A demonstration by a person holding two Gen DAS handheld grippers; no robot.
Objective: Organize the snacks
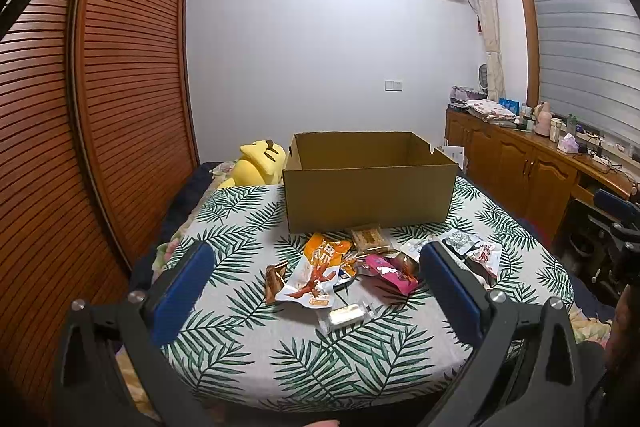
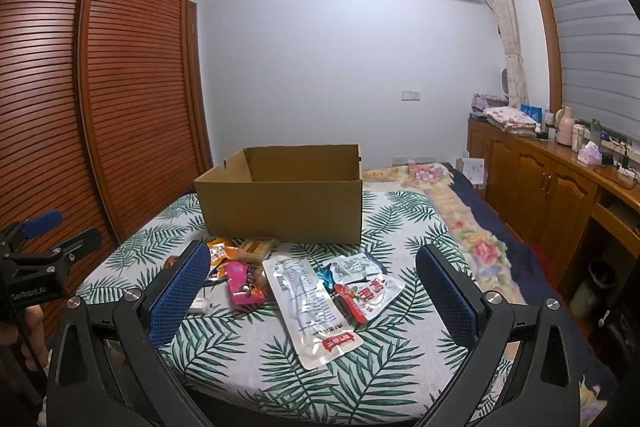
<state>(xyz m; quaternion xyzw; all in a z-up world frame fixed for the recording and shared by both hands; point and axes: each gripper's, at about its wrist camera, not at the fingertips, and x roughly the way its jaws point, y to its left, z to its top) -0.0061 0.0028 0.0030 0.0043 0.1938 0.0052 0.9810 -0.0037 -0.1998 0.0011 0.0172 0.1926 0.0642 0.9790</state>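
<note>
A pile of snack packets lies on the leaf-print cloth in front of an open cardboard box (image 1: 370,195) (image 2: 282,205). In the left wrist view an orange and white packet (image 1: 316,273) and a pink packet (image 1: 390,273) sit in the pile. My left gripper (image 1: 316,255) is open above them, holding nothing. In the right wrist view a long silver pouch (image 2: 310,307), a red and white packet (image 2: 370,295) and the pink packet (image 2: 244,281) lie between the fingers of my open right gripper (image 2: 314,257). Nothing is visible inside the box from here.
A yellow plush toy (image 1: 260,163) lies left of the box. A slatted wooden wardrobe (image 1: 100,87) stands at the left. A wooden cabinet (image 2: 552,187) with bottles and a tissue pack runs along the right wall. The other gripper (image 2: 44,251) shows at the far left.
</note>
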